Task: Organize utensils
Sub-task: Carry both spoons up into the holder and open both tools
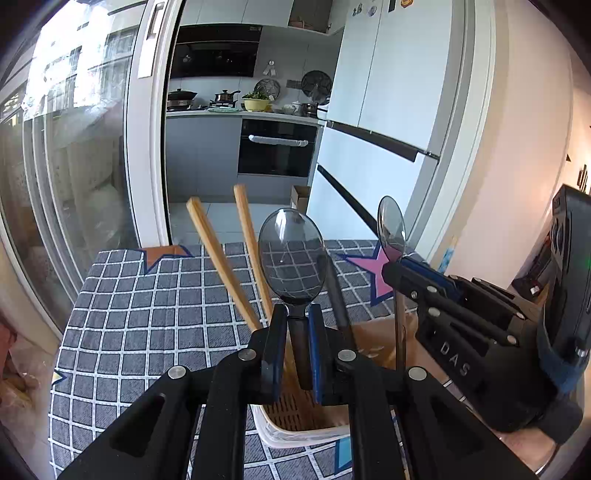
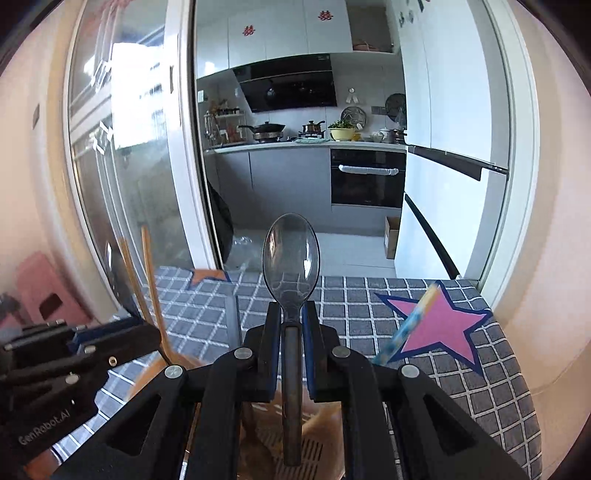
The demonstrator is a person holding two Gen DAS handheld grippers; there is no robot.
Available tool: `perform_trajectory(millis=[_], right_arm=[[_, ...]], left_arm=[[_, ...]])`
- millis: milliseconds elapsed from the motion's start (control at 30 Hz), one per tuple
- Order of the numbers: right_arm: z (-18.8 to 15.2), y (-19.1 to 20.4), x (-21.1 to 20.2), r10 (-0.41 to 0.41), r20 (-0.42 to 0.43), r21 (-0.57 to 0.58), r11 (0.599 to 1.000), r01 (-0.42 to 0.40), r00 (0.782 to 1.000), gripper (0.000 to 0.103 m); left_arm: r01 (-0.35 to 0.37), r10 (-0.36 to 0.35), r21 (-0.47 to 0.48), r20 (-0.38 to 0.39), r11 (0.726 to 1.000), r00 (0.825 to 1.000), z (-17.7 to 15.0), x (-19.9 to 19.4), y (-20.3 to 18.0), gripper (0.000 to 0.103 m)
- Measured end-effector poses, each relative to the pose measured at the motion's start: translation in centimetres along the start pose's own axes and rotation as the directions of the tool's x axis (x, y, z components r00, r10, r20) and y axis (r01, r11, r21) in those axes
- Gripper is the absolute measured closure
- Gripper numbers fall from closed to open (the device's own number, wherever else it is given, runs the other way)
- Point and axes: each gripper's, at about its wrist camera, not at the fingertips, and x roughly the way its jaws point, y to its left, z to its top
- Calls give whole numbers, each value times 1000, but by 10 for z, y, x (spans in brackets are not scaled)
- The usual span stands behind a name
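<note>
The left gripper (image 1: 297,314) is closed on the neck of a clear smoky-grey plastic spoon (image 1: 291,258), whose bowl stands upright at twelve o'clock from the blue-padded fingers (image 1: 317,339); the dark handle hangs down between the jaws toward a cream perforated plastic utensil basket (image 1: 295,424) at six o'clock. Two pale wooden chopsticks (image 1: 221,266) lean out of that basket toward eleven o'clock.

In the left wrist view, the right gripper (image 1: 397,264) is seen at three o'clock, with the raised letters "DAS" readable on its black body. It is clamped on a second clear smoky-grey plastic spoon (image 1: 391,225), seen almost edge-on, bowl up.

In the right wrist view, the right gripper (image 2: 291,314) is shut tightly on that second spoon (image 2: 291,254) just below the bowl, the handle running down over the slotted basket (image 2: 306,450) at six o'clock. At eight o'clock the left gripper (image 2: 147,332) is seen, and "GenRobot.AI" is printed in white on its side. The chopsticks (image 2: 147,280) rise at ten o'clock.

Everything is set over a grey-and-white checked tablecloth (image 2: 351,302) bearing a pink star with a navy outline (image 2: 439,325) at three o'clock. A blue patterned stick-like item (image 2: 410,321), blurred, lies across the star. Red paper double-happiness characters (image 2: 249,30) are stuck on the white kitchen cabinet doors at twelve o'clock.
</note>
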Motion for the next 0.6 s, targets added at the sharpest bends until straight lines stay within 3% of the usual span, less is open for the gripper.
perform_trajectory(millis=[267, 600], right_arm=[[-22, 4, 3, 1, -39, -19, 1000, -2, 999, 91], [-23, 4, 3, 36, -95, -8, 999, -37, 995, 87]], left_arm=[[-62, 61, 43, 5, 997, 998, -18, 3, -4, 59], [-86, 86, 16, 2, 996, 996, -24, -5, 3, 59]])
